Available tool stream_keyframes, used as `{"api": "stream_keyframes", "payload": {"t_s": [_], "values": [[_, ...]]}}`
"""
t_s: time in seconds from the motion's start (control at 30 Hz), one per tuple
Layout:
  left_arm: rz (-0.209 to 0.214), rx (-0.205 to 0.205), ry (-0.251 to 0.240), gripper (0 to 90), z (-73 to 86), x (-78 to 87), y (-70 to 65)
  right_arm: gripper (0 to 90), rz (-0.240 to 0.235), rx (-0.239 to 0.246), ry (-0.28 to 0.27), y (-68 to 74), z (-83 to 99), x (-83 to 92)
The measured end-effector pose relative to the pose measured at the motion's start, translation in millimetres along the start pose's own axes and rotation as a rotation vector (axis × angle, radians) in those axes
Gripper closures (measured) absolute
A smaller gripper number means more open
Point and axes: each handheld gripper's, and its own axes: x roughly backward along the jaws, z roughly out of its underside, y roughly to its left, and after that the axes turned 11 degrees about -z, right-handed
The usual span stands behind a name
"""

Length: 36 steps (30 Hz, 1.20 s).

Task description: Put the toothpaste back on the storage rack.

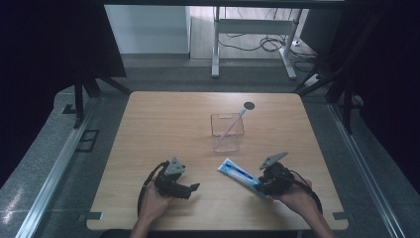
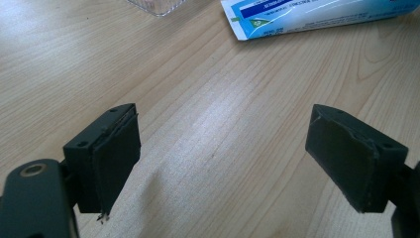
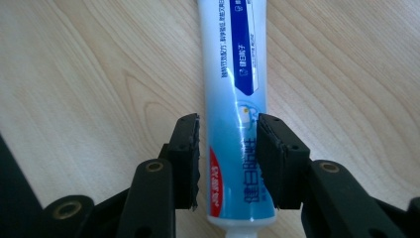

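Note:
A white and blue toothpaste tube (image 1: 237, 174) lies flat on the wooden table (image 1: 163, 124), running from near the table's middle toward the front right. My right gripper (image 1: 259, 187) straddles its cap end. In the right gripper view the tube (image 3: 237, 89) runs up between the two pads, and my right gripper (image 3: 228, 134) is open, with a thin gap at the left pad. My left gripper (image 1: 194, 187) rests at the front left, open wide with bare wood between its jaws (image 2: 223, 148). The tube's crimped end (image 2: 317, 15) shows at the top of the left gripper view.
A clear plastic cup (image 1: 227, 133) stands behind the tube near the table's middle, with a pink-handled toothbrush (image 1: 233, 124) leaning in it. The cup's base (image 2: 156, 5) shows at the top edge of the left gripper view. A dark round hole (image 1: 249, 105) marks the far edge.

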Motion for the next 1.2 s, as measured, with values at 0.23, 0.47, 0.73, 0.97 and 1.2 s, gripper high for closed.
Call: {"api": "stream_keyframes", "payload": {"t_s": [0.23,0.47,0.73,0.97,1.2], "values": [[0.003,-0.009,0.012,14.0,0.2,-1.1,-1.0,58.0,0.023,0.033,0.093,-1.5,-18.5,-9.7],[0.002,-0.018,0.021,14.1,0.5,-1.6,-0.8,54.1,0.026,0.048,0.173,-4.6,-34.7,-21.7],[0.006,-0.019,0.034,14.1,1.4,-3.0,-0.5,51.6,0.02,0.049,0.224,-8.0,-46.8,-35.5],[0.009,-0.017,0.055,14.0,2.8,-5.6,0.0,50.1,0.016,0.04,0.265,-11.6,-53.5,-46.6],[0.011,-0.02,0.07,13.9,3.3,-6.5,0.4,65.3,0.008,0.007,0.256,-12.6,-54.5,-43.5]]}}
